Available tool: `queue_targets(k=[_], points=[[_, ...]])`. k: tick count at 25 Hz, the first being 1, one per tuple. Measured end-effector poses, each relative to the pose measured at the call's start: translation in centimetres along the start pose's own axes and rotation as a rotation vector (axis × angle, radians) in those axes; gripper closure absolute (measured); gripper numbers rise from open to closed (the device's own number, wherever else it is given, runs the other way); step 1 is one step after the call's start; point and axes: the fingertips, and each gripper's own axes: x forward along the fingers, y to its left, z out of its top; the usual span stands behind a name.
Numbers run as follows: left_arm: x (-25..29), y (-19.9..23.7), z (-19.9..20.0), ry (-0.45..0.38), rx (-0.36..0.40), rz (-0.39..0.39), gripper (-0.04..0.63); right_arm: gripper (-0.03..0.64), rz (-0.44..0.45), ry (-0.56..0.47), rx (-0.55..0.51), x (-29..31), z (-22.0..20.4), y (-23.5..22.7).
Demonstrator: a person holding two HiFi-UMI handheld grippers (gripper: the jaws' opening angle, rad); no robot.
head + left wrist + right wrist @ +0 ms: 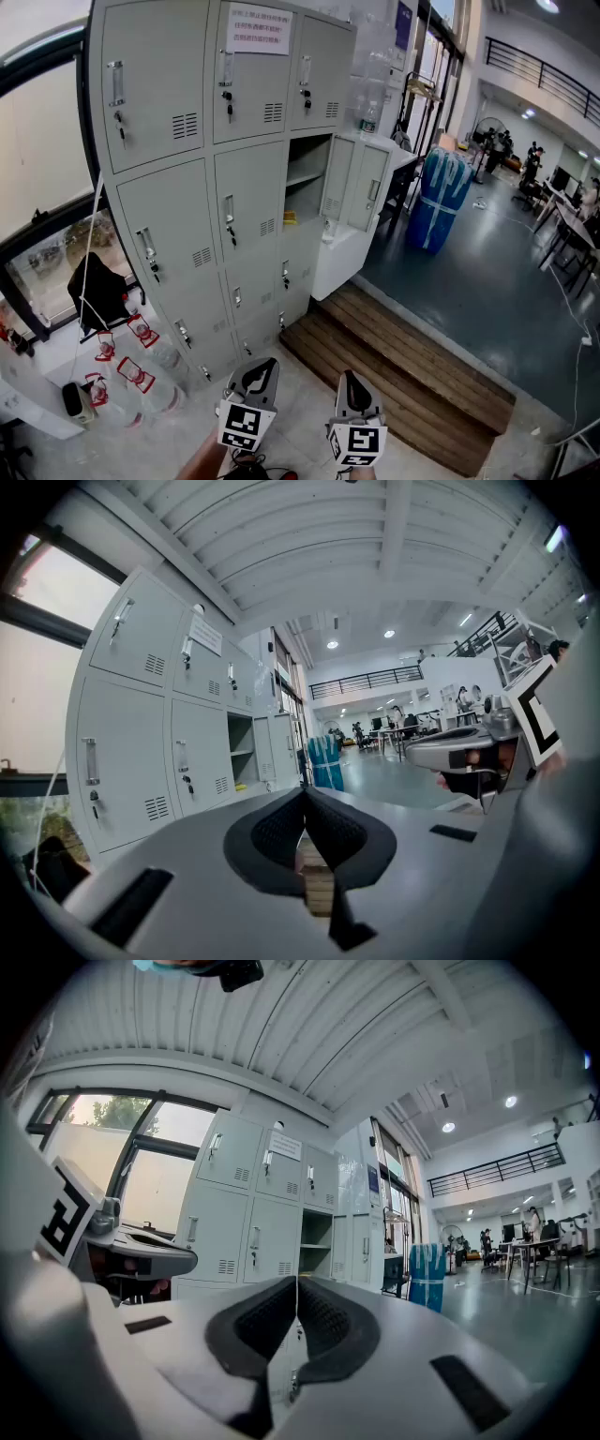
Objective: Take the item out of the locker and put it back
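A bank of grey lockers (197, 187) stands ahead. One compartment (305, 183) in the right column is open, its door (356, 183) swung out to the right. A small yellow item (290, 217) lies on its floor, under an inner shelf. Both grippers are low in the head view, well short of the lockers. My left gripper (263, 367) is shut with nothing between its jaws. My right gripper (351, 377) is shut and empty too. The open compartment also shows in the left gripper view (241, 752) and in the right gripper view (315, 1246).
A wooden step platform (403, 366) lies in front of the lockers at the right. Several bottles with red labels (131, 366) and a black cloth (98, 291) sit by the window at the left. A blue wrapped bundle (439, 197) stands beyond the open door.
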Motion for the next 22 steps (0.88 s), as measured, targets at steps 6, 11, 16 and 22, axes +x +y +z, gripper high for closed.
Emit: queue_targets(k=[6,11,16,22], points=[[0.2,-1.3,-0.1,0.012,-0.006,0.0,0.572,0.597,-0.005,0.003,0.019,-0.8,0.1,-1.3],[0.7,-2.2,0.0,0.014,-0.005,-0.004,0.572,0.597,0.0,0.004,0.021,-1.4,-0.5,-2.2],[2.5,-3.4,0.1,0.012,-0.012,-0.029,0.572,0.597,-0.016,0.034,0.027,-1.3,-1.9,-3.5],[6.8,-3.1,0.5,0.008,0.002,-0.037,0.573,0.597,-0.003,0.028,0.03,2.2,-2.6,-5.3]])
